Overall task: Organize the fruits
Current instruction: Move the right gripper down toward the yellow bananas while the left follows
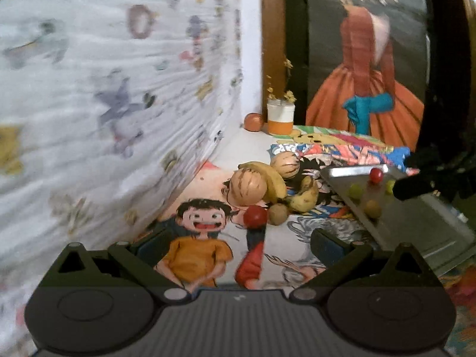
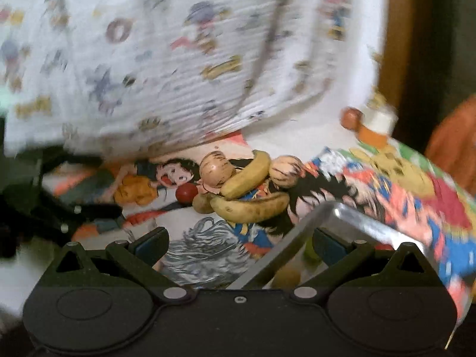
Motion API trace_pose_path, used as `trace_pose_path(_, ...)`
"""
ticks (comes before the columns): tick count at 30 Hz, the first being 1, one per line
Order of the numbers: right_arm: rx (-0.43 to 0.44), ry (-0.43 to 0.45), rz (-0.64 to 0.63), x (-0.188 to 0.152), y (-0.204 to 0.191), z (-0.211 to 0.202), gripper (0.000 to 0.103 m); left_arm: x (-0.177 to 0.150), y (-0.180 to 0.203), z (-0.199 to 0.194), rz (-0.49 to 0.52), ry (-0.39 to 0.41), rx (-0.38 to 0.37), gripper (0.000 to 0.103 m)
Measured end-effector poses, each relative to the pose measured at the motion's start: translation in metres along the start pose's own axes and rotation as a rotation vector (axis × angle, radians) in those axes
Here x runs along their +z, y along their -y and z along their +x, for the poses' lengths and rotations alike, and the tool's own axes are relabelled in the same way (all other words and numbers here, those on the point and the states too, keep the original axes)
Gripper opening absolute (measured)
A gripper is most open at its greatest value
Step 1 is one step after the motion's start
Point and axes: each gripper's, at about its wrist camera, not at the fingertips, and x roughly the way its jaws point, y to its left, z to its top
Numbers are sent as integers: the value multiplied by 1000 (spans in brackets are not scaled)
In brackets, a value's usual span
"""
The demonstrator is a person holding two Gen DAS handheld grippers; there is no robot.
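Note:
A pile of fruit lies on the cartoon-print cloth: two bananas (image 1: pixel 272 183), two pale striped melons (image 1: pixel 248 187), a red tomato (image 1: pixel 255 216) and a brown kiwi (image 1: pixel 278 213). The pile also shows in the right wrist view, with a banana (image 2: pixel 253 206) in front. A metal tray (image 1: pixel 416 223) holds a red fruit (image 1: pixel 375 175) and small green and brown fruits. My left gripper (image 1: pixel 238 244) is open and empty, just short of the tomato. My right gripper (image 2: pixel 239 242) is open over the tray's corner (image 2: pixel 336 208); it also shows in the left wrist view (image 1: pixel 416 186).
A patterned white curtain (image 1: pixel 119 89) hangs along the left. An orange-and-white cup (image 1: pixel 280 119) with dried flowers and an orange fruit (image 1: pixel 253 122) stand at the back. A framed painting (image 1: pixel 366 59) leans behind them.

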Motion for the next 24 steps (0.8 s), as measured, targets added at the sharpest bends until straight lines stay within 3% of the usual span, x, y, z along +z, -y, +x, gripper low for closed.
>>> trace_pose_path(7,7,-16,-379,11,6,48,98,5,1,43,119,-51,-31,102)
trace_pose_path(12,50,-48,-538,12,4,78,90,7,-1,69,133,-85,-50,96)
trace_pose_path(19,181,-86,-768,17,2,102,84,12,-6,89,179,-109,-99,87)
trace_pose_path(24,294,-127,-833,29,9,117,78,14,-7,98,224,-125,-142,75)
